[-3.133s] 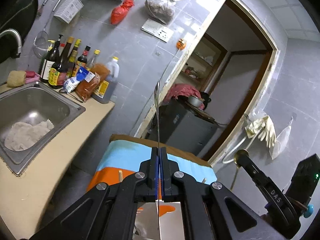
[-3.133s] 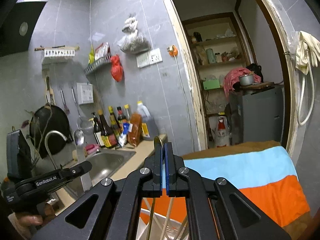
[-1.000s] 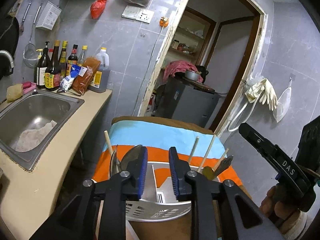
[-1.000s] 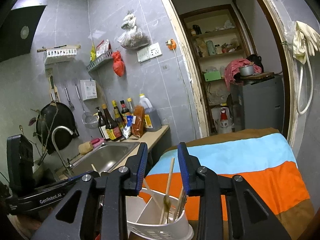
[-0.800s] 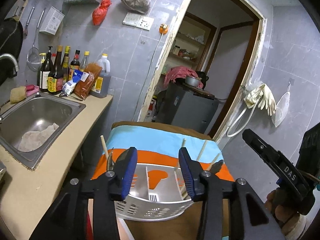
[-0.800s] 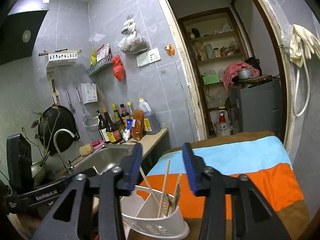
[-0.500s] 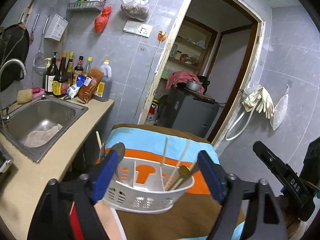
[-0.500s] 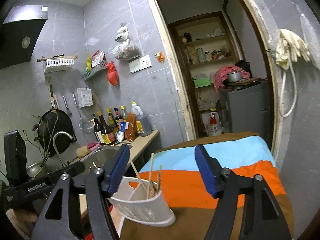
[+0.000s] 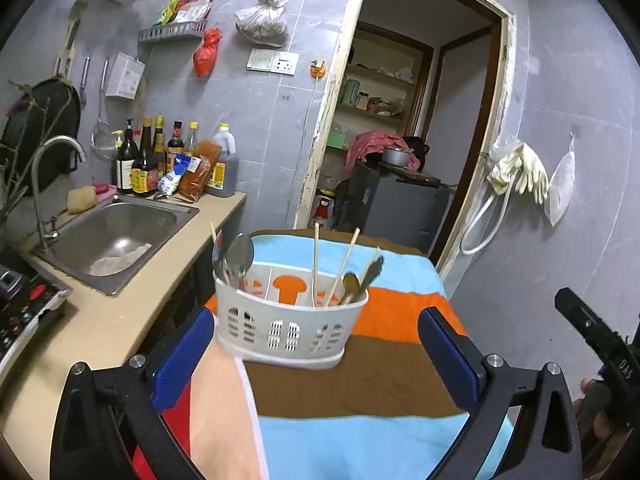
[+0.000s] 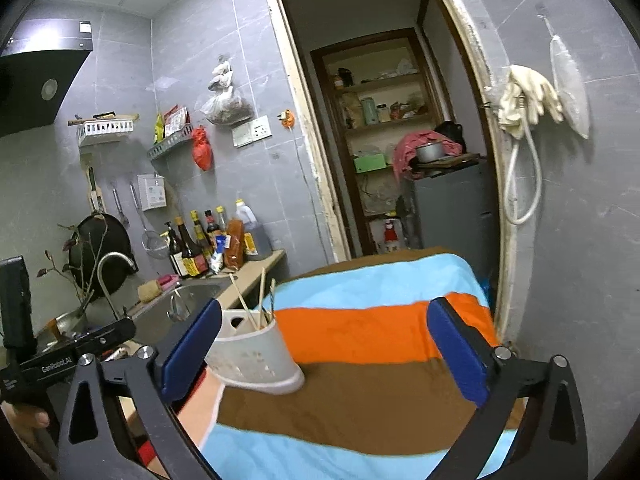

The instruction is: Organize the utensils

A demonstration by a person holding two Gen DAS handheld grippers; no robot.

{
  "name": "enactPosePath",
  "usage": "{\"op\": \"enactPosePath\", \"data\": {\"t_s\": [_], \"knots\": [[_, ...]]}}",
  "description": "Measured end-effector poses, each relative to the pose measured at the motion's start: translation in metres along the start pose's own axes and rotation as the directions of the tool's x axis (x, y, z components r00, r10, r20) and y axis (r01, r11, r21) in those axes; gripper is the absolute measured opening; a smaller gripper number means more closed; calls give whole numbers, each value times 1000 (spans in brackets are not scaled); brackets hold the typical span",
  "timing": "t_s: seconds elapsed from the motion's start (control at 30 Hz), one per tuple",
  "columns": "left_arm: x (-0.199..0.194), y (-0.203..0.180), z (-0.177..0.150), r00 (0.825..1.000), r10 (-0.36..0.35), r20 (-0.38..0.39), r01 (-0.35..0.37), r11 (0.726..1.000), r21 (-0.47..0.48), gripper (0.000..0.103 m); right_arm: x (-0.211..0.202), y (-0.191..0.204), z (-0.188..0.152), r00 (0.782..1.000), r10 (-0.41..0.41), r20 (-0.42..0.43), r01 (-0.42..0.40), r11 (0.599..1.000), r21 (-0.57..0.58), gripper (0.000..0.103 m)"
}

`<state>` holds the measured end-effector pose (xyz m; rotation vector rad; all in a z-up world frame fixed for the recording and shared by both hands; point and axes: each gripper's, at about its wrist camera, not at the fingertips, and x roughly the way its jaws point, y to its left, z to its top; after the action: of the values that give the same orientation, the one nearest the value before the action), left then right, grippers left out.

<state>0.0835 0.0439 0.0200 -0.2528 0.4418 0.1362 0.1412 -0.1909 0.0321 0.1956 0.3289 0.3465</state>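
basket (image 9: 288, 322): dead ahead at 12 o'clock of left tool (image 9: 316, 350), nearer it
right tool (image 10: 332, 346): basket at 10 o'clock
tools: both spread apart, holding nothing
utensils (image 9: 236, 258): upright inside

The utensil caddy (image 9: 280, 330) looks like matt white plastic with slotted walls. In it stand pale wooden chopsticks (image 9: 315, 264) and shiny metal spoons (image 9: 236, 258). Beneath lies a striped cloth (image 9: 360, 392), soft and matt, faintly creased. The sink (image 9: 116, 236) is brushed steel with a dull sheen, beside a smooth beige tabletop (image 9: 100, 328). The wall tiles (image 9: 256, 120) are grey and slightly glossy. The left tool (image 9: 316, 354) has matt black plastic arms with blue rubbery pads; the right tool (image 10: 326, 350) looks the same.
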Motion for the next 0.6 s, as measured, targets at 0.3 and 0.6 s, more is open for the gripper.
{"op": "enactPosePath", "data": {"t_s": [0.3, 0.6], "knots": [[-34, -14, -33, 1000, 24, -17, -24, 999, 34, 102, -47, -13, -23, 998, -45, -37, 45, 999, -15, 101], [-60, -16, -50, 999, 29, 13, -30, 999, 45, 102, -78, -11, -36, 997, -77, -31, 76, 997, -27, 101]]}}
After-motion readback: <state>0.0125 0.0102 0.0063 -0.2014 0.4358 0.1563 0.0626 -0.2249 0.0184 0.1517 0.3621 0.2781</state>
